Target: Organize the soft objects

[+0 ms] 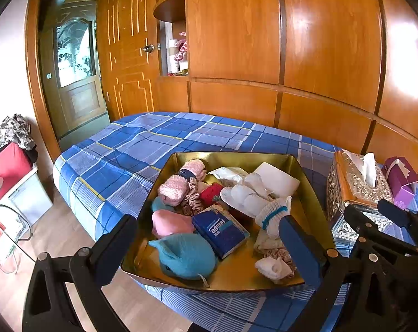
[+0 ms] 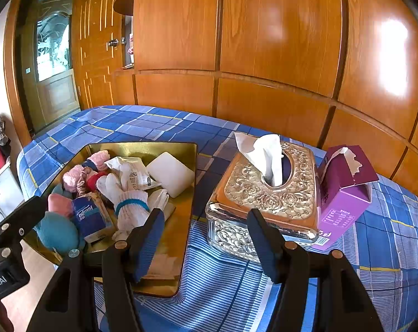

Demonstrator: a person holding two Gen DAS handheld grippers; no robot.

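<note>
Left gripper (image 1: 209,246) gapes around the gold tray (image 1: 231,157); only the right gripper (image 2: 206,238), empty and parted, shows the purple box's (image 2: 344,191) label

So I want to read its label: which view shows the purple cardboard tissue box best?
The right wrist view: purple cardboard tissue box appears whole, label facing the camera. Left wrist view catches it small, near the edge.

We can't read the tiny print on the purple box (image 2: 344,191), and the teal plush (image 2: 58,231) is half hidden behind the left gripper's arm.
</note>
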